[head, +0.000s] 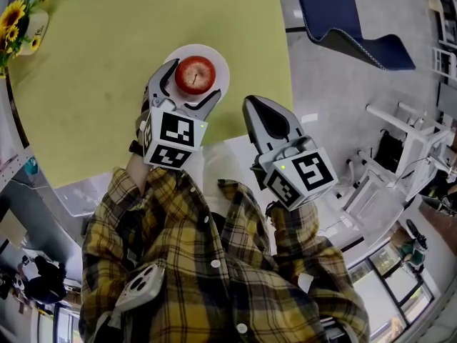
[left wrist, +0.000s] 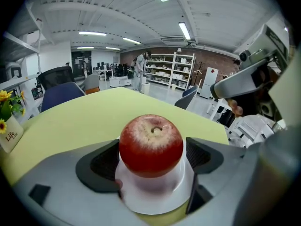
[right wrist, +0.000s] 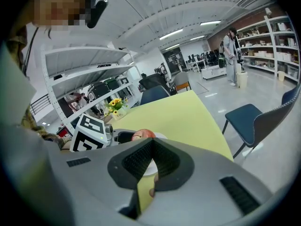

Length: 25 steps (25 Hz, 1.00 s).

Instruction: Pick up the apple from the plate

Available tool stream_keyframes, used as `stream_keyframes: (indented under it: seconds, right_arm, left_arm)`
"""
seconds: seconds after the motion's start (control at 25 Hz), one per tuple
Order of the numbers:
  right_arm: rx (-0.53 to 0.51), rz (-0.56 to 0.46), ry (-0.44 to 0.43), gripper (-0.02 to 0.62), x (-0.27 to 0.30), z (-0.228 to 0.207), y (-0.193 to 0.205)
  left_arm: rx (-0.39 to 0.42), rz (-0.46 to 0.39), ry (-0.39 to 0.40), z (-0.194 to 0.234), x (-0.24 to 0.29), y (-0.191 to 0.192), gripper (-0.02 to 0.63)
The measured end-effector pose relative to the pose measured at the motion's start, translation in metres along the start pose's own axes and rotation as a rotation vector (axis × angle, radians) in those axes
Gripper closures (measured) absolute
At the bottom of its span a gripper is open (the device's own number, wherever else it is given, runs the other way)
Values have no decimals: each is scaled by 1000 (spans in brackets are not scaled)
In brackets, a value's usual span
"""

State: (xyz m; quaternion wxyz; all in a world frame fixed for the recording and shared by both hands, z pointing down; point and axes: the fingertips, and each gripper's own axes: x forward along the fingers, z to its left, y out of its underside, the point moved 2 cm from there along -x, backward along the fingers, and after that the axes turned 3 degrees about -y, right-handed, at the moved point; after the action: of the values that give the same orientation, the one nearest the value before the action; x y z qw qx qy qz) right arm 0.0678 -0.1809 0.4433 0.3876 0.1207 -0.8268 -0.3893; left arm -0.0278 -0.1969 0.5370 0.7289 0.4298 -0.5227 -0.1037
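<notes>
A red apple (head: 195, 75) stands on a small white plate (head: 218, 59) near the front edge of the yellow-green table. My left gripper (head: 191, 86) is open, with one jaw on each side of the apple. In the left gripper view the apple (left wrist: 150, 144) fills the space between the dark pads (left wrist: 104, 166); a thin gap shows on its right, and it still rests on the plate (left wrist: 160, 197). My right gripper (head: 251, 106) is shut on nothing and hangs off the table's edge to the right. The right gripper view shows its pads meeting at the tips (right wrist: 151, 145), with the apple (right wrist: 142, 134) beyond.
A vase of sunflowers (head: 20, 20) stands at the table's far left corner. A blue chair (head: 350, 13) is to the right of the table, and white racks (head: 400, 148) stand further right. The table top (head: 107, 84) stretches left and behind the plate.
</notes>
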Motion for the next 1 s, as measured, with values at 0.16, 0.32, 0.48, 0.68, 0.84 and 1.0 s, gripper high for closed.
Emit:
stream_keyframes:
  seconds: [0.16,0.32,0.48,0.68,0.84,1.0]
  right_arm:
    - [5,2,3,598,-1,-6,0]
    - [12,3,5,598,2,-5,0]
    - [12,2,8,598,3,-8,-1]
    - [9,10,8,598,10,-4,4]
    - [1,7,11,599,9,-6,-2]
    - [-4,-3,11,600,4,-4,-10]
  left_arm:
    - [-2,-7,-10,0,4,-4,183]
    - [-15,-10,-1,4,4,-4,192]
    - [-26,-15,1,4,6,-6,193]
    - [-16,4,0,8,5,4,193]
    - [-17,18,-22,11,3,-2,195]
    - [-46,15,-17,8,-8,-8,195]
